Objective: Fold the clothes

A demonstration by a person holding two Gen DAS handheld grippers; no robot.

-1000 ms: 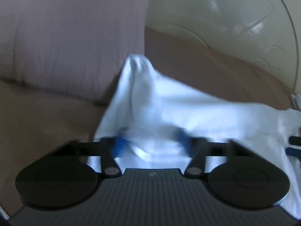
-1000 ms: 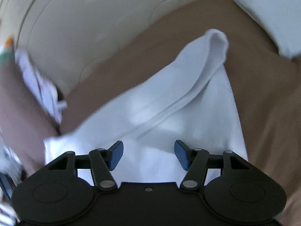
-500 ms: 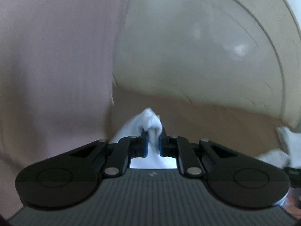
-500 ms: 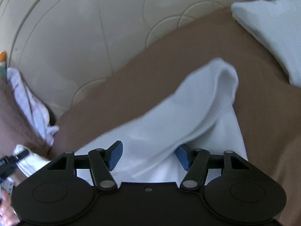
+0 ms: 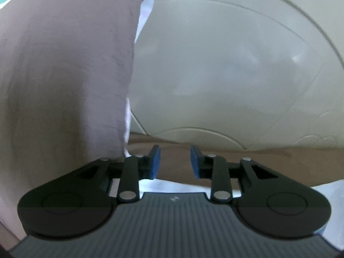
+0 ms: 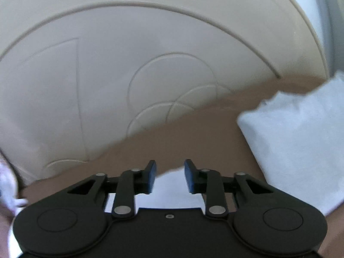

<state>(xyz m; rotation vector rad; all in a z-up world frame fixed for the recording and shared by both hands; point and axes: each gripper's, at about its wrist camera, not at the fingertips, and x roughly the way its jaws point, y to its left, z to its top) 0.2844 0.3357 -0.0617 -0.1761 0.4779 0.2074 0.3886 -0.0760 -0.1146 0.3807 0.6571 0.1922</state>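
Grippers both empty: left hand-held gripper [image 5: 175, 162] and right hand-held gripper [image 6: 169, 176] each show blue pads parted with a moderate gap, nothing between. White garment [image 6: 172, 190] lies on the brown bed sheet [image 6: 193, 142] just beneath both. Folded white cloth [image 6: 301, 142] sits right; cream headboard [image 6: 150, 53] beyond, mauve pillow [image 5: 64, 75] left.

Both grippers: jaws apart, nothing held.
Left gripper [image 5: 175, 161] level, blue pads [image 5: 155, 162] parted with a clear gap. Right gripper [image 6: 169, 176] likewise, pads [image 6: 189, 176] separated, pointed forward.
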